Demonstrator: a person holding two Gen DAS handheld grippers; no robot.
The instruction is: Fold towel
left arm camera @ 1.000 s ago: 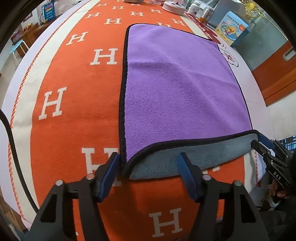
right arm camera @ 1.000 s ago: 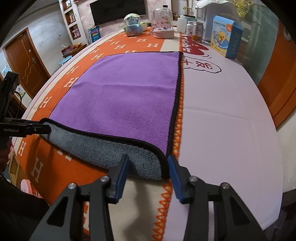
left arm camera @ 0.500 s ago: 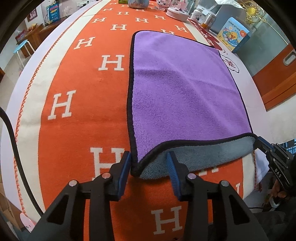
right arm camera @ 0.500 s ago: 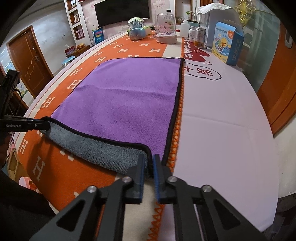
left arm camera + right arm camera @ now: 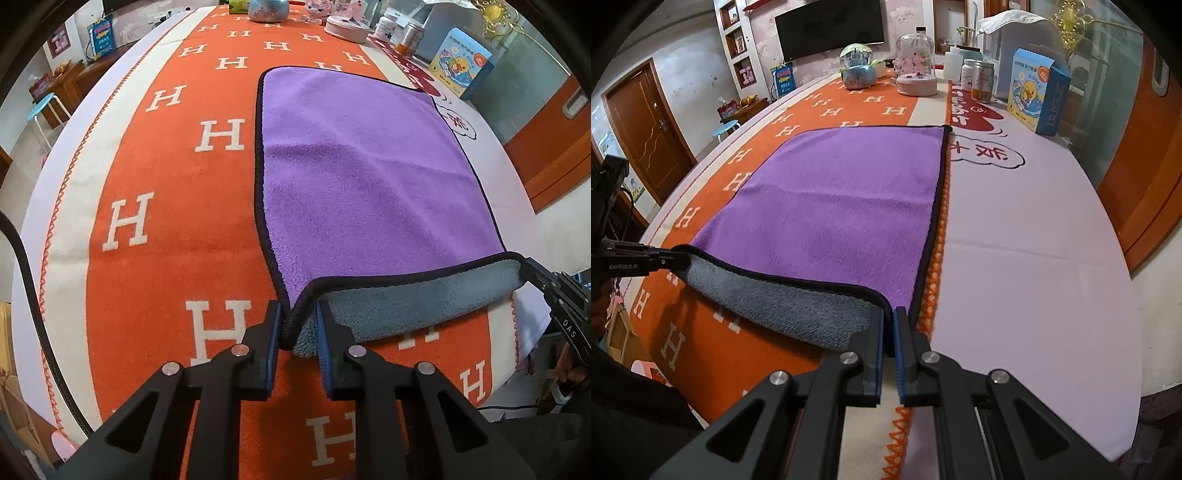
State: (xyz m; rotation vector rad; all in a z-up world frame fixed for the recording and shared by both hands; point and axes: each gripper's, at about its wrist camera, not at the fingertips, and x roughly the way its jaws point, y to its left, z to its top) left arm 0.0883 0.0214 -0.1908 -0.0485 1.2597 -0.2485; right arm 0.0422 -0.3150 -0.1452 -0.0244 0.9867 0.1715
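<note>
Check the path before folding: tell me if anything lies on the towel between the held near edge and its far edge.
Nothing visible does. The towel is bare up to its far edge; the snow globe, pink dish and jars stand beyond it. The left gripper and right gripper grip the near corners.

A table carries an orange H-patterned blanket with the purple towel lying on it.

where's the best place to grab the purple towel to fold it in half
By the two near corners, coming in from the near edge of the purple towel, one per side. That hem already curls up, grey underside showing, so fingers can slip over and under it. The left gripper has closed its jaws on the left near corner, and the right gripper pinches the right one.
</note>
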